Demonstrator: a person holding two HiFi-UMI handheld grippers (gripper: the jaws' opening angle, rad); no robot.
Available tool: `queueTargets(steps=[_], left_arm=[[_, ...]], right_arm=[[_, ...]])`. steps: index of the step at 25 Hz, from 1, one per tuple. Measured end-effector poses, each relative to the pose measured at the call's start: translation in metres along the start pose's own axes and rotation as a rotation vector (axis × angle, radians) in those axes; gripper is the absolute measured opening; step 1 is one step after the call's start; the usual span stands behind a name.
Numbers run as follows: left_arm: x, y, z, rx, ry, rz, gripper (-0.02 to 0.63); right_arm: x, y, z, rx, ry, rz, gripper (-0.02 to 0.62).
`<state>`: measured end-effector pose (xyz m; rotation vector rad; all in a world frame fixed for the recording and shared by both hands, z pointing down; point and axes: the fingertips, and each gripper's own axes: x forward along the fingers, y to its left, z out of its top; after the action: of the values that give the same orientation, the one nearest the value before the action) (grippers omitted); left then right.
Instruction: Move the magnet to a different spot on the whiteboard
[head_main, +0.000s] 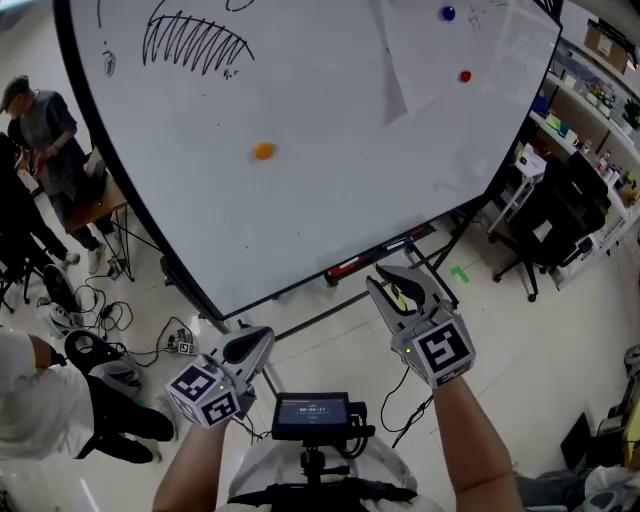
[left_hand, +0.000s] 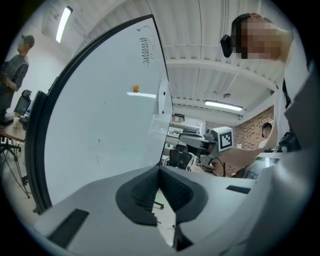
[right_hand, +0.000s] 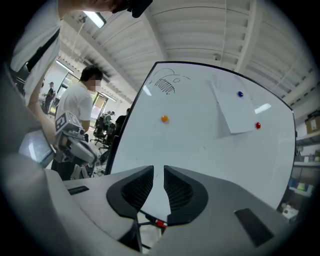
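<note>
While both grippers hang below the whiteboard (head_main: 330, 200) and well apart from it, the orange magnet (head_main: 263, 151) sits alone on a bare stretch of the board, left of its middle and under the scribbled hatch drawing (head_main: 195, 42) near the board's top left. The left gripper (head_main: 252, 345) is below the board's lower left corner, pointing up toward it. In the left gripper view its jaws meet at the tips with nothing between them, and the orange magnet (left_hand: 136, 88) shows small and far up the slanted board. The right gripper (head_main: 400, 285) is just below the board's bottom edge, near the marker tray (head_main: 350, 266) that runs along that edge. In the right gripper view its jaws stand a narrow slit apart and hold nothing; only white board surface shows through the gap, with the orange magnet (right_hand: 164, 119) higher on the board, almost straight above the slit. A sheet of paper (head_main: 440, 50) hangs on the board's upper right, with a blue magnet (head_main: 447, 13) on it and a red magnet (head_main: 465, 76) near its lower corner. Neither gripper touches any of the three. Left of the board a person (head_main: 45, 130) stands by a small table, and right of it, on the floor, is a black office chair (head_main: 560, 215).
</note>
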<state>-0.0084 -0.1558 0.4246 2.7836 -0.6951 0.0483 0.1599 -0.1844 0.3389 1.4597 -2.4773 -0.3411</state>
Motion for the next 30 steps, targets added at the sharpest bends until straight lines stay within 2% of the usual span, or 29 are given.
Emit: queueTargets(steps=[3,7,11,15,22,24,25,30], left_arm=[[0.002,-0.025,-0.007,0.009,0.01,-0.01,0.006],[-0.012,-0.06,-0.027,0.006,0.033,0.016,0.006],[-0.025,-0.098,-0.048,-0.01,0.044,0.062,0.006],[-0.063,-0.119,-0.063,-0.023,0.046,0.126,0.006],[-0.104,-0.155,-0.077,-0.04,0.054,0.147,0.006],[-0.114,-0.163,-0.082,-0.051,0.052,0.146,0.006],[-0.118,-0.167,-0.086,-0.055,0.051,0.146,0.006],[-0.129,-0.181,-0.092,-0.061,0.046,0.15,0.006]], right_arm=[[-0.05,0.008,-0.033,0.126,0.025,-0.003,0.098],[-0.11,0.027,-0.069,0.31,0.04,0.004,0.094],[-0.163,0.053,-0.092,0.398,0.036,0.034,0.094],[-0.185,0.095,-0.1,0.513,0.004,0.096,0.094],[-0.21,0.144,-0.084,0.62,-0.056,0.169,0.075],[-0.215,0.157,-0.079,0.633,-0.07,0.191,0.063],[-0.218,0.163,-0.078,0.637,-0.075,0.202,0.037],[-0.224,0.184,-0.071,0.656,-0.084,0.253,0.035]])
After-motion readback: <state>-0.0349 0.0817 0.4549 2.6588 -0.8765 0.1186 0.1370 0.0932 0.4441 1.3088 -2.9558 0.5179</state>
